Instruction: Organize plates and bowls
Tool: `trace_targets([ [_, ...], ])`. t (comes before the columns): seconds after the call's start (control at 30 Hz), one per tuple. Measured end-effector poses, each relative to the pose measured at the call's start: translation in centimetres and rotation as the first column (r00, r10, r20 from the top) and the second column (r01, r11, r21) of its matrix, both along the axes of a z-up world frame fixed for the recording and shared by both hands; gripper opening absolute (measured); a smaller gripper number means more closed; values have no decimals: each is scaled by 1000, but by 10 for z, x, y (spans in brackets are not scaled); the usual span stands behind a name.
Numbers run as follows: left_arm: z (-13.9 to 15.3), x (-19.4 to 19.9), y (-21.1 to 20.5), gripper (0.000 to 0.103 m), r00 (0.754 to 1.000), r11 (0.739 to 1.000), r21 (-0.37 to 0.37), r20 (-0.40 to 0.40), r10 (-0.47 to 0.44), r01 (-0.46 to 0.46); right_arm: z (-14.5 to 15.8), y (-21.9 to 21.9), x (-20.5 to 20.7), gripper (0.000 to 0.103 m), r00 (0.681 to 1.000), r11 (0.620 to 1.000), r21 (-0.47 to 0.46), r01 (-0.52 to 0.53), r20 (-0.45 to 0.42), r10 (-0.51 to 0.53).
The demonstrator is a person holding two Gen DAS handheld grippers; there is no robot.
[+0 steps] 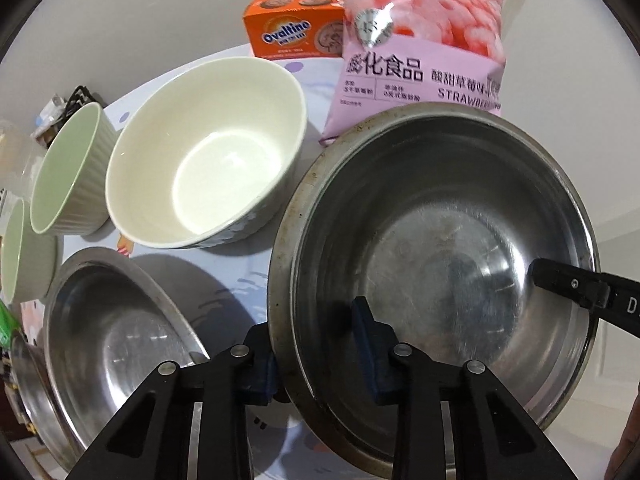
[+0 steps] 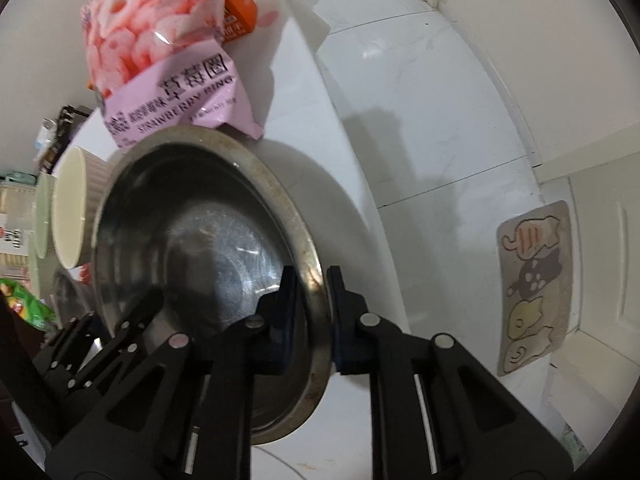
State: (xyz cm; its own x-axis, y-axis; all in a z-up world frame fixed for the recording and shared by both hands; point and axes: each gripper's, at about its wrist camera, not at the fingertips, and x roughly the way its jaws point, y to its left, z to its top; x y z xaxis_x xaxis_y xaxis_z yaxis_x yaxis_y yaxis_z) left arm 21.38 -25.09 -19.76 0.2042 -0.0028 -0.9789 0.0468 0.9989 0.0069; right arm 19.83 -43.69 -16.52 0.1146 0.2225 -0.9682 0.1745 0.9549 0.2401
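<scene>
Gripping: both grippers clamp opposite sides of 1 large round stainless-steel bowl [image 1: 440, 248], which sits tilted on the table near its right edge.
Left gripper [image 1: 320, 344]: jaws drawn in narrow on the steel bowl's near-left rim, 1 blue pad outside the wall and 1 inside; the pads press the rim.
Right gripper [image 2: 314, 316]: jaws nearly closed on the bowl's right rim, 1 pad inside, 1 outside, both touching the metal.
Cross view: the right gripper's black finger [image 1: 568, 284] reaches over the far-right rim in the left wrist view; the left gripper's black linkage [image 2: 120, 332] shows at lower left in the right wrist view.
Second steel bowl [image 1: 108, 332]: smaller, upright, just left of the held one.
White ceramic bowl [image 1: 208, 160]: deep, empty, behind the 2 steel bowls.
Ribbed pale-green bowls: 1 [image 1: 68, 172] left of the white bowl, another [image 1: 24, 256] at the frame's left edge.
Pink strawberry-ring snack bag [image 1: 420, 48]: standing just behind the held bowl.
Orange Ovaltine box [image 1: 296, 28]: beside the bag, farther back.
Table [image 1: 240, 280]: pale patterned cover.
Floor: white tiles and a cat-print mat [image 2: 536, 284] to the right.
</scene>
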Motion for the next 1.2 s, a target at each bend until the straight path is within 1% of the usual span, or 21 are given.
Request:
trace_targets([
  [0.1, 9, -1, 2, 31, 1000, 1000, 1, 23, -7, 7, 7, 3, -3, 15, 1000, 1000, -6, -16, 25, 16],
  [0.17, 16, -17, 8, 30, 999, 1000, 0, 44, -13, 13, 13, 4, -7, 15, 999, 1000, -8, -16, 37, 16],
  [0.2, 20, -16, 9, 30, 998, 1000, -2, 56, -17, 18, 16, 4, -9, 15, 999, 1000, -10, -15, 46, 16],
  [0.3, 41, -35, 8, 30, 995, 999, 3, 85, -49, 49, 30, 3, -23, 14, 996, 1000, -17, -18, 86, 19],
  [0.4, 56, -48, 3, 29, 990, 996, 10, 114, -86, 85, 42, 4, -35, 14, 993, 999, -29, -28, 115, 31],
  [0.57, 69, -80, 0, 29, 981, 991, 11, 139, -132, 132, 56, 4, -68, 14, 989, 999, -45, -23, 145, 29],
  [0.67, 66, -105, 3, 29, 979, 988, 11, 132, -153, 153, 57, 10, -89, 14, 990, 998, -54, -32, 137, 39],
  [0.8, 56, -128, 7, 29, 979, 984, 2, 102, -176, 177, 49, 16, -116, 14, 993, 998, -57, -32, 111, 38],
  [0.93, 45, -150, 13, 29, 978, 982, 2, 82, -191, 191, 37, 22, -142, 14, 997, 999, -42, -9, 81, 13],
  [1.13, 31, -159, 21, 28, 977, 979, 2, 69, -202, 203, 21, 28, -167, 13, 999, 999, -40, 17, 51, -15],
  [1.2, 30, -163, 22, 28, 975, 978, -3, 70, -209, 210, 20, 30, -172, 14, 999, 999, -41, 21, 47, -19],
])
